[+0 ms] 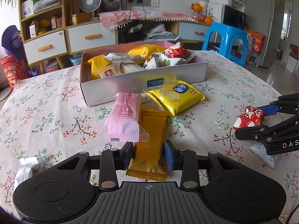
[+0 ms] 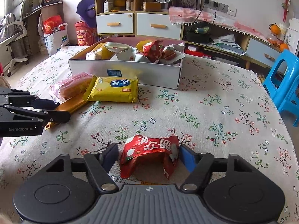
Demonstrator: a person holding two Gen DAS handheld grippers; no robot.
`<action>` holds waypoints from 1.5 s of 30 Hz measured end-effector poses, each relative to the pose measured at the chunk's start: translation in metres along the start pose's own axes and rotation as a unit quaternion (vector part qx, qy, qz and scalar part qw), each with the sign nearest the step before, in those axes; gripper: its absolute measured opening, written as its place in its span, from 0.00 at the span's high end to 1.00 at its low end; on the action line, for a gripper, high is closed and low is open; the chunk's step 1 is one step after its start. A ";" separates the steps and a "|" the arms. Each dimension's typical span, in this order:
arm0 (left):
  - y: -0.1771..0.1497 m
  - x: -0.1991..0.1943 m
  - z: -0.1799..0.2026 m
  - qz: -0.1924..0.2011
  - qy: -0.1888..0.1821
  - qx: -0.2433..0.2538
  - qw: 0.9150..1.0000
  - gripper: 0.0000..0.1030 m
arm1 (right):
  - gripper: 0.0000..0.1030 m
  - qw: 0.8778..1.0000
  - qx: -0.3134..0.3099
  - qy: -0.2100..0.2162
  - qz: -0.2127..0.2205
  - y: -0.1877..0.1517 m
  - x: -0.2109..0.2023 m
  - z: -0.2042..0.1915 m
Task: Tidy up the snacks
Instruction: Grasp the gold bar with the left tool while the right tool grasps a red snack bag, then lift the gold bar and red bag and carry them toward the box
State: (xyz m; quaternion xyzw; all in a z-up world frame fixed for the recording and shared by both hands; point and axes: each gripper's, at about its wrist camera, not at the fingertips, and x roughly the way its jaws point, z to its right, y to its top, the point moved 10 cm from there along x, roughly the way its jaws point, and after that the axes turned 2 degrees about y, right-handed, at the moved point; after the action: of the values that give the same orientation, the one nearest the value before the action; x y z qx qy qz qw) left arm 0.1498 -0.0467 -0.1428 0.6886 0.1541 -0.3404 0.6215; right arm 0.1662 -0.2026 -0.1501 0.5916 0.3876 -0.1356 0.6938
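Observation:
A gold snack bar [image 1: 150,136] lies lengthwise on the floral tablecloth, and my left gripper [image 1: 149,154] is shut on its near end, a pad pressing each side. A red snack packet [image 2: 149,151] sits between the pads of my right gripper [image 2: 148,156]; the blue pad touches its right edge, while the dark pad stands a sliver off its left edge. The left wrist view shows that packet [image 1: 249,118] at the right edge. The white snack box [image 1: 130,84] stands behind, holding several packets.
A pink packet [image 1: 125,117] overlaps the gold bar's far end, with a yellow biscuit packet [image 1: 175,97] beside it against the box. A white packet [image 1: 265,155] lies under the right gripper, a silver one [image 1: 24,169] at near left. A blue stool [image 2: 284,85] stands beside the table.

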 end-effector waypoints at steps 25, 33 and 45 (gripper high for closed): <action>-0.006 -0.027 0.009 -0.023 -0.042 -0.053 0.997 0.78 | 0.56 0.999 -0.018 0.036 0.015 0.015 -0.012 -0.022; 0.004 -0.036 0.011 -0.007 -0.052 -0.063 0.997 0.78 | 0.56 0.999 -0.014 0.035 0.024 0.021 -0.017 -0.023; 0.023 -0.047 0.002 0.015 -0.050 -0.086 0.995 0.78 | 0.56 0.998 -0.007 0.034 0.049 0.049 -0.024 -0.022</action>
State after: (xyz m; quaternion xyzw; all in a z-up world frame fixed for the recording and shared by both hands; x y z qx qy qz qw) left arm 0.1299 -0.0424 -0.0946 0.6169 0.1414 -0.3502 0.6905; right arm 0.1731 -0.1755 -0.0980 0.6097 0.3826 -0.0783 0.6898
